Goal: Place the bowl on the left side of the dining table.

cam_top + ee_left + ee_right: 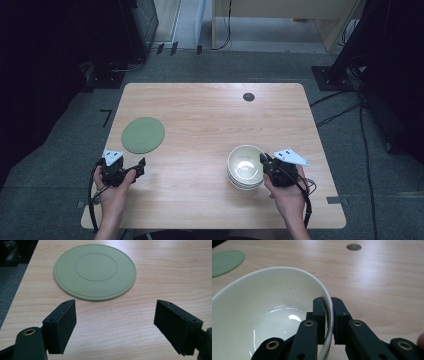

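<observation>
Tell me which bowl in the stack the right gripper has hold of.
The top bowl of the stack: the right gripper has its jaws shut on its rim, one inside, one outside. The bowls beneath show just their edges below it, ungripped.

The right gripper [263, 161] has one jaw inside and one outside a rim, pads pressed together on it. The left gripper [142, 165] stands wide, nothing between its jaws.
</observation>
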`<state>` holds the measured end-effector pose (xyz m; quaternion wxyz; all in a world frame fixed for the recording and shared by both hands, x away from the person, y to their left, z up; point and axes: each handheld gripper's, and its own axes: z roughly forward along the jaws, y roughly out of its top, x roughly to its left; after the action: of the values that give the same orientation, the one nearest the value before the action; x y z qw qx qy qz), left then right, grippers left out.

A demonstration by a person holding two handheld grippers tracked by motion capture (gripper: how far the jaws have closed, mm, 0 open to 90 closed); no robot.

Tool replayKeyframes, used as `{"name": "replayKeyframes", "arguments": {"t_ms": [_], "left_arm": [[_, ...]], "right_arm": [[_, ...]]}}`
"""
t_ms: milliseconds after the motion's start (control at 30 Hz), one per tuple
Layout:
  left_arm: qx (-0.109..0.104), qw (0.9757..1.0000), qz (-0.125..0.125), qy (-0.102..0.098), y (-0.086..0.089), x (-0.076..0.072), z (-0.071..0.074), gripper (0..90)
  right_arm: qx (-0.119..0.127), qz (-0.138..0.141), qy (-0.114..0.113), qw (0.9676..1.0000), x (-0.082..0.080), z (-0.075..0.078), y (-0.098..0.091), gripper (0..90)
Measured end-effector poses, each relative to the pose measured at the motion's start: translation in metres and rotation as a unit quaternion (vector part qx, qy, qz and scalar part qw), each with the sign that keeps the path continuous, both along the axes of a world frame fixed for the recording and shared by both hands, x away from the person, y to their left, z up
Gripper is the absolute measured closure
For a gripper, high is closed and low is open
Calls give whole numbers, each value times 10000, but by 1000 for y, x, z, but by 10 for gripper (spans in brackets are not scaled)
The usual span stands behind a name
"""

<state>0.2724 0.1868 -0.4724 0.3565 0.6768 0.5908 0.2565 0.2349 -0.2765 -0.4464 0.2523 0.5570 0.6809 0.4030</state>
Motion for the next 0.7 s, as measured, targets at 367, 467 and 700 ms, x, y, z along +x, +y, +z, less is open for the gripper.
{"name": "replayKeyframes", "arguments": {"t_ms": [367, 467, 700], "left_arm": [[-42, 10000, -35, -20, -2, 0, 1, 180], [-42, 10000, -37, -8, -3, 0, 1, 181], [-55, 10000, -75, -18, -4, -1, 2, 181]], "right_arm": [[-907, 525, -1739, 9792, -10, -3, 6, 853], [-977, 487, -1816, 9773, -11, -3, 8, 852], [-513, 226, -931, 9941, -7, 6, 6, 805]]}}
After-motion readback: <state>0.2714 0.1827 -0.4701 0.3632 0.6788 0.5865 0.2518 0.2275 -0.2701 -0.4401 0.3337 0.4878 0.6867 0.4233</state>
